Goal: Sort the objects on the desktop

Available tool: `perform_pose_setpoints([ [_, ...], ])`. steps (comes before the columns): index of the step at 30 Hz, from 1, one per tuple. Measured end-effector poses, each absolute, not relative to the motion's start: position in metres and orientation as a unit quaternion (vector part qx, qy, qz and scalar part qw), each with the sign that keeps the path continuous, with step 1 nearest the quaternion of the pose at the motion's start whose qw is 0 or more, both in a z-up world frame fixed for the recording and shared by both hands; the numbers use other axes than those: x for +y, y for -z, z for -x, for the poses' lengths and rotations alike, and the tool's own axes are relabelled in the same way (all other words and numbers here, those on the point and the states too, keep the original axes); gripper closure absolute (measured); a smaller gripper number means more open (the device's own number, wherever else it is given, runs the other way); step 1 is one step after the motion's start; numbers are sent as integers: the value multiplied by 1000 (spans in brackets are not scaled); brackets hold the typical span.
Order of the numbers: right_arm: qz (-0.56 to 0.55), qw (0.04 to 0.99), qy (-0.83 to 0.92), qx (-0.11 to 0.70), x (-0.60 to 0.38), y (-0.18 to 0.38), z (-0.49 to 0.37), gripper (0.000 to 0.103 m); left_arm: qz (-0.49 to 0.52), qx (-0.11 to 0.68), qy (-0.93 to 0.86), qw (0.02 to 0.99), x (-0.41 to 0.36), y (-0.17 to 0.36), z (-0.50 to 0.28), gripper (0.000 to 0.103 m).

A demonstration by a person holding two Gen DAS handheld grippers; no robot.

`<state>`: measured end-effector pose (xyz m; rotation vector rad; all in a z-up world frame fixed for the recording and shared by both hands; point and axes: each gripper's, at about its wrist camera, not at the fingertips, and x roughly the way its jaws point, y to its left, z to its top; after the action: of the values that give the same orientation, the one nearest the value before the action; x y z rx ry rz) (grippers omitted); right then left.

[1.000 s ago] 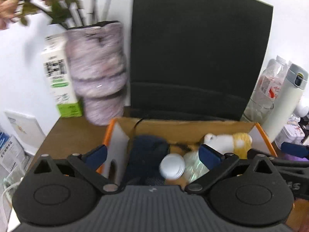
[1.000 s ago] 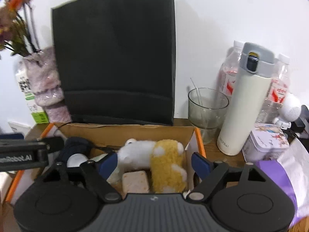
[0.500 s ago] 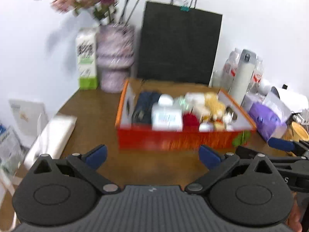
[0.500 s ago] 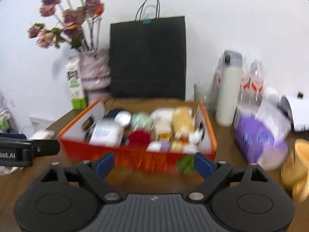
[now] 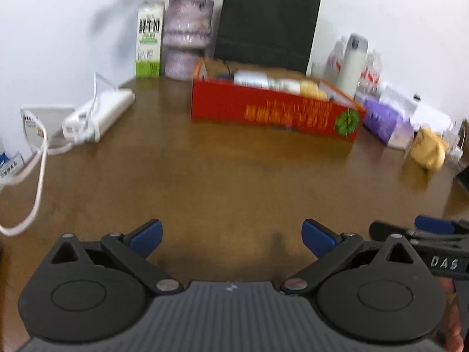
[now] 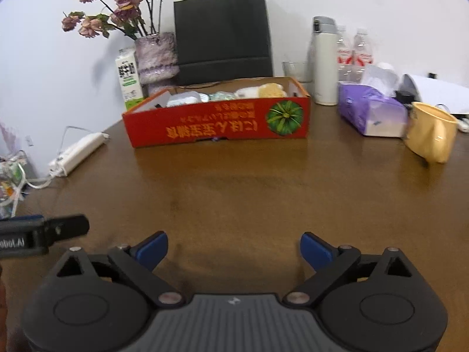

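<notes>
Both grippers hang low over the bare brown table (image 6: 234, 193), angled down toward it. The left gripper (image 5: 231, 234) has its jaws spread wide on nothing; the right gripper (image 6: 234, 248) is opening, also empty. The red box (image 6: 217, 117) of sorted objects sits upper centre, its contents half hidden behind the front wall; the left view is blurred.

One red box (image 6: 217, 123), one black bag (image 6: 222, 35), two water bottles (image 6: 353, 51) (both behind the flask (image 6: 324, 61)).
</notes>
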<state>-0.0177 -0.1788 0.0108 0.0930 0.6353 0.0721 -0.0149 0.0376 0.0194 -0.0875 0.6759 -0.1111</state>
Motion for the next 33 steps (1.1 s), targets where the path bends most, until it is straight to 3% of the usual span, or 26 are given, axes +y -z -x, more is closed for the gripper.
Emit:
perform_pose_setpoints([
  [5,-21,946,-32,323,-170,-6,21,0,7,320,51,946,27,-13,17,0],
  [33,1,938,-26,345,-157,-2,6,0,-17,344,34,938,21,-3,0,0],
])
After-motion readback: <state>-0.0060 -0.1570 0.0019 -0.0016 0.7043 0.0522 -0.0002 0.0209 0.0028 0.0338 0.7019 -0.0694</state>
